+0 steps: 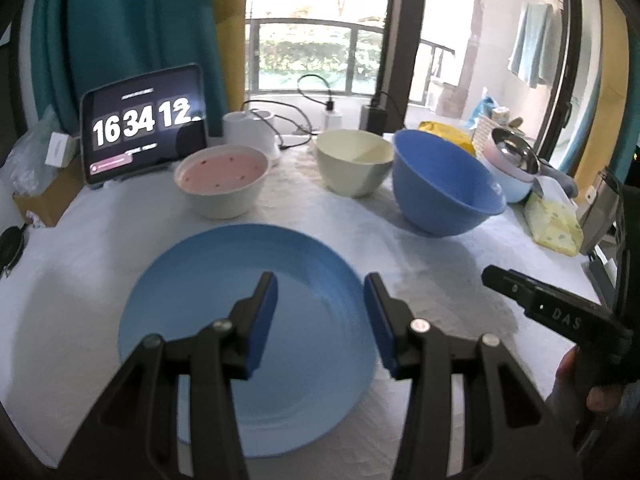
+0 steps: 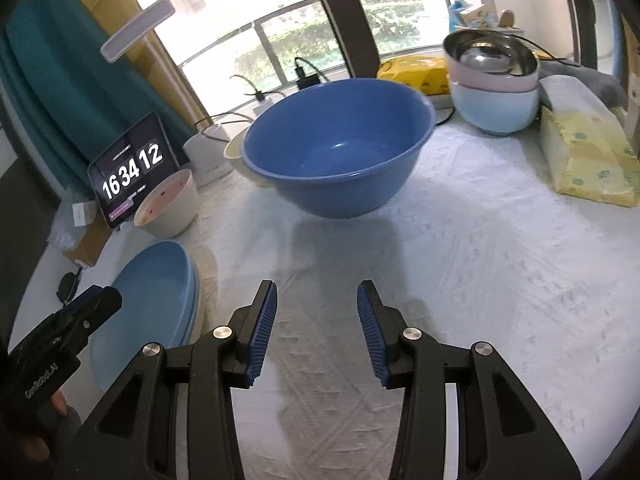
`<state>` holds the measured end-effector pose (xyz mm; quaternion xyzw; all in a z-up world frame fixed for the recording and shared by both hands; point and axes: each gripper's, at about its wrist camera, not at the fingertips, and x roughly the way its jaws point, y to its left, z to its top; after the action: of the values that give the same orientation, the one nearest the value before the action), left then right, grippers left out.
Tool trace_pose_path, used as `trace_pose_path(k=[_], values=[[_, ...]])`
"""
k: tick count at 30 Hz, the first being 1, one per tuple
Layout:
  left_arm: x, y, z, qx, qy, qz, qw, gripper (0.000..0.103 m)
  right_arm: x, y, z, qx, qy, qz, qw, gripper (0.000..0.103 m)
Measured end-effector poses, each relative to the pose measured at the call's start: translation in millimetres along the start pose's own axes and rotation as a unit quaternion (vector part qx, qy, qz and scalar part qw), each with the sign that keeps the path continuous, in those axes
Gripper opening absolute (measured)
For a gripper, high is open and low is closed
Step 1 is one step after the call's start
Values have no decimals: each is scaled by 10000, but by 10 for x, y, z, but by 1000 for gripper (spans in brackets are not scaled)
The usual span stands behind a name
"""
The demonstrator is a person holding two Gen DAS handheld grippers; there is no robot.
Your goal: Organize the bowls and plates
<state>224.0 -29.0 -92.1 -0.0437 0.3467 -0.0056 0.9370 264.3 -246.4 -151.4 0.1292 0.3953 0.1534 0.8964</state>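
Left wrist view: left gripper point(image 1: 320, 300) hovering part-open and empty over the light blue plate point(image 1: 248, 320), lower centre. Right gripper point(image 2: 316, 308) likewise gaping, empty. Plate looking light, stiff, slick; pinching its rim seems best.

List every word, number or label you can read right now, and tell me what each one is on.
"16 34 12": large white digits on the tablet standing at the back of the table.
"DAS": raised letters on the right gripper body, seen from the left wrist view.
"GenRobot.AI": my best reading of the white print on the left gripper body; blurred.
Small lines above and below the tablet digits: too small to read.
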Motion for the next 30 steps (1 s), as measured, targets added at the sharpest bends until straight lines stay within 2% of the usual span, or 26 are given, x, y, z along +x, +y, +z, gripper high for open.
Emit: trace_pose_path(k=[16,23,30], values=[[161,-481,276,308,-184,-340,9988,47,-134,-296,268,1,-192,-194,9996,44],[284,-674,442,615,-386,-458,9963,47,-122,-372,462,-11,-315,-259,9992,44],[466,-779,573,642,-447,-539,9955,47,-4,-429,628,20,-326,-298,9990,44]])
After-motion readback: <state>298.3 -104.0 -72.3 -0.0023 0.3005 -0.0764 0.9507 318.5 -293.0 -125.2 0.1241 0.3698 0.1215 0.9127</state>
